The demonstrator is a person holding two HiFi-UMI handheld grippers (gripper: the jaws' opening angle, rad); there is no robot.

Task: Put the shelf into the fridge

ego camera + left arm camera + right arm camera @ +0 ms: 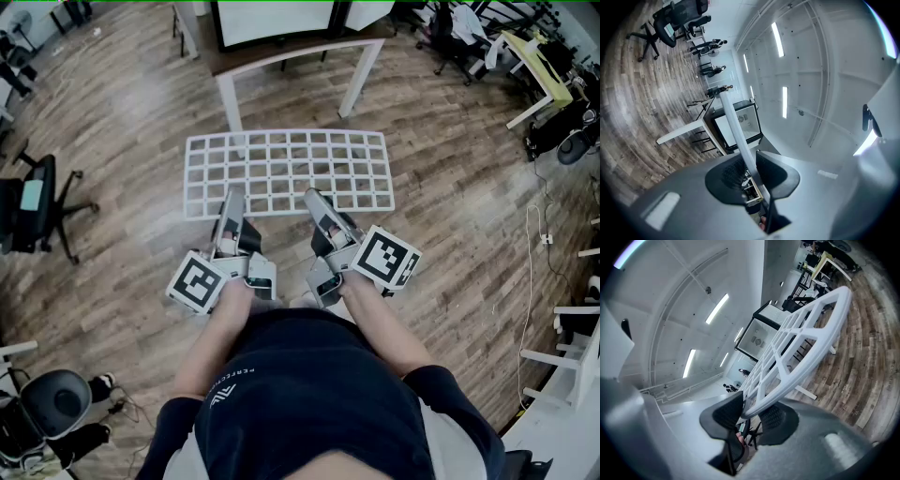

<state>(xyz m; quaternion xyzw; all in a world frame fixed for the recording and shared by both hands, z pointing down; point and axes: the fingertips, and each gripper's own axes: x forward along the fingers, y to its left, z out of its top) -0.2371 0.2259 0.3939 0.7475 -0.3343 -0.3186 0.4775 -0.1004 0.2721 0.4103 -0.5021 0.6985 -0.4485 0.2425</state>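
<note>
I see wood floor (pixel 112 103) all around and a white table (pixel 291 58) ahead, with the fridge (pixel 272 21) by it. My left gripper (pixel 231 197) pinches the near edge of the white grid shelf (pixel 286 155), which is held flat in front of the table. My right gripper (pixel 315 197) pinches the same edge. The print on the shirt (pixel 300 394) is too small to read.

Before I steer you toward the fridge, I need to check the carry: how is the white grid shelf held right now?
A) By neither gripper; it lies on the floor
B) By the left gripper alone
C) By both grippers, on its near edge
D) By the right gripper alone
C: in the head view the left gripper and right gripper both clamp the near edge of the white grid shelf, and each gripper view shows its rim between the pads.
</note>
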